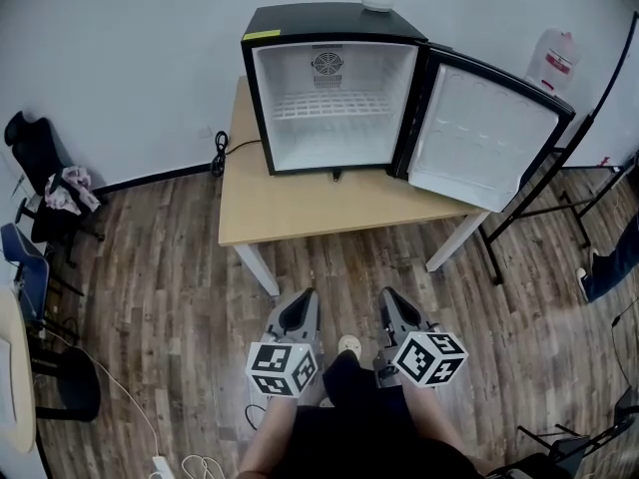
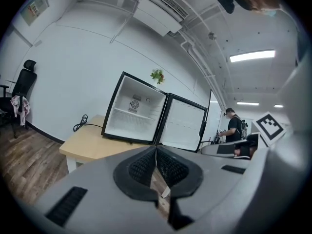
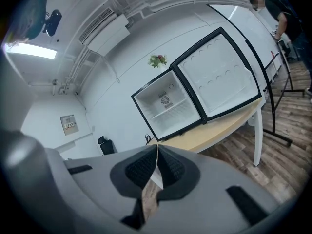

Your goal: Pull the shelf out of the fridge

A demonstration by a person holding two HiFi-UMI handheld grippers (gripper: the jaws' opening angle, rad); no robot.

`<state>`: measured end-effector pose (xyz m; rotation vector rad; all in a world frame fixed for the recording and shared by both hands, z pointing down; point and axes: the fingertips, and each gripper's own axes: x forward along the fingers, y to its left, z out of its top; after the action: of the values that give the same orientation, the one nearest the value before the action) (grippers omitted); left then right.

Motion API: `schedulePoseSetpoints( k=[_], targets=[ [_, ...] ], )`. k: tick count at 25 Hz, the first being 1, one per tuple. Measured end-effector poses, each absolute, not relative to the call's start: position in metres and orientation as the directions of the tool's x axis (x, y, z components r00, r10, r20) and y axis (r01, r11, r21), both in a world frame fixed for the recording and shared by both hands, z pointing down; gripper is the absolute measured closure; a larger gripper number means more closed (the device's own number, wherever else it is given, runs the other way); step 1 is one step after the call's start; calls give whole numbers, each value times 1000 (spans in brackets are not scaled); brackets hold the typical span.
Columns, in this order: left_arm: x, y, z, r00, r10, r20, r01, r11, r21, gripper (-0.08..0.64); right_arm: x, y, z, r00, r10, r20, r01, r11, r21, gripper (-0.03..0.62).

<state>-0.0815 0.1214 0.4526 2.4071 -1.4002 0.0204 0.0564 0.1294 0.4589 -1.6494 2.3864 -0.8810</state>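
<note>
Grippers: left gripper [image 1: 303,300] and right gripper [image 1: 390,299] both closed tight, holding nothing, well in front of fridge [image 1: 329,20] | shelf [image 1: 329,105]: inside fridge, mid-height, under its fan [image 1: 326,65] | door [image 1: 489,138]: swung open at fridge's right | table [image 1: 329,213]: beneath fridge

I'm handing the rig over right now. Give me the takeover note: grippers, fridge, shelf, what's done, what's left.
Left gripper: shut, empty. Right gripper: shut, empty. Both are held low, short of the table.
Fridge stands on the table, door swung open.
Wire shelf sits inside the fridge, not yet touched.
Left: approach, open a gripper, grip the shelf's front edge, pull it out.
</note>
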Motion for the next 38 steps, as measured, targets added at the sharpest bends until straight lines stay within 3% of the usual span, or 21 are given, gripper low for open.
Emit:
schedulePoseSetpoints(
  k=[25, 38],
  targets=[
    [-51, -52, 466, 459, -862, 215, -872, -391, 295, 555, 85, -48, 476, -465, -852, 243, -790, 274, -549, 600],
    [-50, -82, 472, 411, -885, 218, -889, -336, 311, 555, 81, -88, 485, -521, -816, 249, -762, 315, -566, 600]
  ],
)
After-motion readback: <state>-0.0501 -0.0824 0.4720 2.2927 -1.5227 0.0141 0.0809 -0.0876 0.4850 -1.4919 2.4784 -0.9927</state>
